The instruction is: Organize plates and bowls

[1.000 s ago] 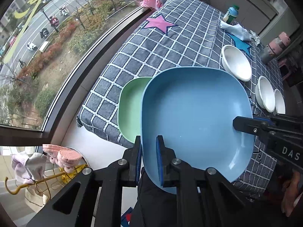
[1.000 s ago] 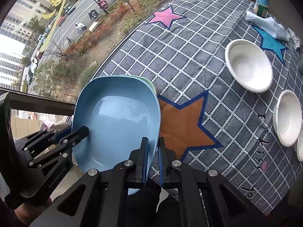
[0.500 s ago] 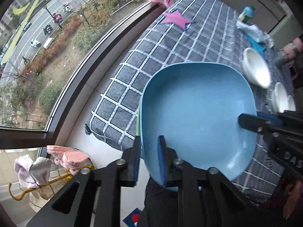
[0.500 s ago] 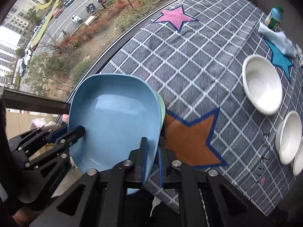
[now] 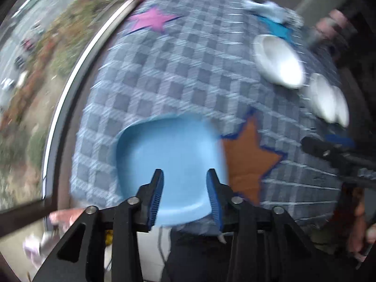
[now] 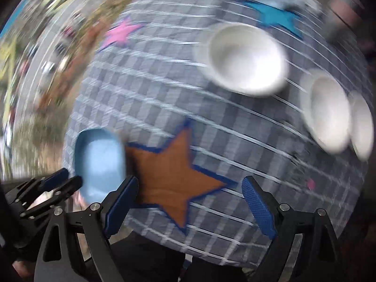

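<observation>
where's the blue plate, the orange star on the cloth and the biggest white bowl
square light blue plastic plate [image 5: 171, 155]: left wrist view, on its flat inner floor.
orange star patch with blue edging [image 6: 169, 176]: right wrist view, at the star's centre.
largest round white bowl [image 6: 246, 58]: right wrist view, on its inside bottom.

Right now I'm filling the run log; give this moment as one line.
blue plate: on checked cloth, released | left gripper: open, just opening | right gripper: open wide, over orange star | white bowls: untouched
</observation>
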### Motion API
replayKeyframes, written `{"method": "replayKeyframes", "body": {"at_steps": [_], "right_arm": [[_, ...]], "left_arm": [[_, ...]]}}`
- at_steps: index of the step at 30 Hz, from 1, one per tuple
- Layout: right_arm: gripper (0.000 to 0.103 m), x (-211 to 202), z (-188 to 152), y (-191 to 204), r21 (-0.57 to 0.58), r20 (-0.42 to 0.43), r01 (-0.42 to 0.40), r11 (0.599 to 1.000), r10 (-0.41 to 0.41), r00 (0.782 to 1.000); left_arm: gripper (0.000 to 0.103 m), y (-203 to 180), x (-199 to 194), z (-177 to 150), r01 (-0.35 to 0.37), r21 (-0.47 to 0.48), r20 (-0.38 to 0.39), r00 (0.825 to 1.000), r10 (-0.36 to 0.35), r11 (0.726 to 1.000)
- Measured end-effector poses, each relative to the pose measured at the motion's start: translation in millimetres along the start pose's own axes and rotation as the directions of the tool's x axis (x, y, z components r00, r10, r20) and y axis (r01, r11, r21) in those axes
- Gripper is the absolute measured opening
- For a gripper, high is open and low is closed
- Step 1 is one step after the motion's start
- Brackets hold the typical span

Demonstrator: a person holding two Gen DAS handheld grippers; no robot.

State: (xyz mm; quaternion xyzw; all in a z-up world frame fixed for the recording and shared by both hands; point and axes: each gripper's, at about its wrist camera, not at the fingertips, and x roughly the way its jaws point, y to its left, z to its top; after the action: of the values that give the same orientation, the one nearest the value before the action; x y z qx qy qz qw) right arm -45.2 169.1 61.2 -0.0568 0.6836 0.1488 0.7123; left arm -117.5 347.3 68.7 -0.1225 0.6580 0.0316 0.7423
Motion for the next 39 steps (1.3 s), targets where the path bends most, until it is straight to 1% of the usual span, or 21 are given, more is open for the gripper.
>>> {"method": "replayKeyframes", "body": {"at_steps": [2,4,6,8,9,10,12,14,16,19,21,23,24,25,26,27,28,32,34,36,39], "right_arm": [[0.091,-4,-5,-39,0.13,0.007,0.011,0.991,-0.012,1.0],[0.091,-9,-12,-86,0.3,0.014,-0.014,0.954,0.01,1.0],[0.091,-14,-25,-142,0.506,0.038,-0.069,0.86,0.057,0.998],[0.09,-18,-39,-194,0.673,0.1,-0.155,0.723,0.119,0.988],[0.086,-19,-44,-219,0.729,0.14,-0.195,0.656,0.137,0.981],[0.083,-20,-46,-234,0.756,0.163,-0.213,0.619,0.137,0.977],[0.082,-16,-43,-258,0.784,0.181,-0.233,0.576,0.148,0.972],[0.082,-9,-37,-269,0.793,0.181,-0.247,0.556,0.171,0.968],[0.082,3,-28,-276,0.796,0.185,-0.27,0.541,0.208,0.961],[0.082,23,-10,-273,0.794,0.167,-0.282,0.538,0.254,0.953],[0.082,36,1,-272,0.798,0.15,-0.273,0.536,0.263,0.953],[0.082,47,8,-273,0.808,0.131,-0.254,0.532,0.257,0.957],[0.075,51,13,-272,0.801,0.14,-0.272,0.533,0.274,0.951],[0.062,54,15,-271,0.79,0.15,-0.286,0.543,0.281,0.948],[0.03,55,21,-268,0.759,0.157,-0.3,0.578,0.285,0.946],[0.018,55,26,-265,0.733,0.139,-0.289,0.615,0.28,0.95],[0.018,57,29,-262,0.711,0.117,-0.27,0.649,0.27,0.956],[0.013,62,19,-268,0.705,0.123,-0.314,0.637,0.326,0.937],[0.013,60,10,-269,0.673,0.116,-0.328,0.663,0.343,0.932],[0.012,58,-11,-265,0.621,0.068,-0.324,0.714,0.363,0.929],[0.012,66,-57,-265,0.632,0.003,-0.338,0.698,0.434,0.901]], "left_arm": [[0.059,-26,1,22,0.069,0.036,-0.007,0.998,-0.069,0.997],[0.061,-51,6,42,0.122,0.045,-0.027,0.992,-0.121,0.992],[0.061,-75,15,62,0.16,0.027,-0.05,0.986,-0.159,0.987],[0.061,-92,25,81,0.165,-0.028,-0.052,0.985,-0.166,0.986],[0.061,-98,34,92,0.163,-0.076,-0.05,0.985,-0.167,0.984],[0.061,-100,41,101,0.148,-0.115,-0.043,0.987,-0.154,0.982],[0.061,-104,58,117,0.106,-0.196,-0.043,0.992,-0.117,0.975],[0.061,-104,73,127,0.07,-0.27,-0.069,0.993,-0.092,0.96],[0.061,-106,84,132,0.078,-0.325,-0.078,0.991,-0.109,0.942],[0.062,-110,97,137,0.053,-0.367,-0.077,0.993,-0.087,0.929],[0.074,-111,107,142,0.041,-0.383,-0.084,0.993,-0.079,0.923],[0.076,-112,115,145,0.042,-0.397,-0.088,0.993,-0.084,0.917],[0.076,-113,116,146,0.048,-0.389,-0.079,0.993,-0.085,0.92],[0.075,-114,116,148,0.052,-0.373,-0.063,0.995,-0.081,0.926],[0.054,-117,116,150,0.058,-0.345,-0.049,0.996,-0.08,0.937],[0.024,-123,119,153,0.052,-0.305,-0.069,0.995,-0.076,0.951],[0.024,-127,124,154,0.036,-0.275,-0.106,0.992,-0.068,0.961],[0.017,-137,122,150,0.054,-0.244,-0.13,0.988,-0.088,0.968],[0.015,-142,116,136,0.046,-0.211,-0.137,0.988,-0.076,0.976],[0.015,-148,114,116,0.026,-0.176,-0.156,0.986,-0.054,0.984],[0.015,-145,115,85,0.038,-0.202,-0.191,0.979,-0.077,0.979]]}}
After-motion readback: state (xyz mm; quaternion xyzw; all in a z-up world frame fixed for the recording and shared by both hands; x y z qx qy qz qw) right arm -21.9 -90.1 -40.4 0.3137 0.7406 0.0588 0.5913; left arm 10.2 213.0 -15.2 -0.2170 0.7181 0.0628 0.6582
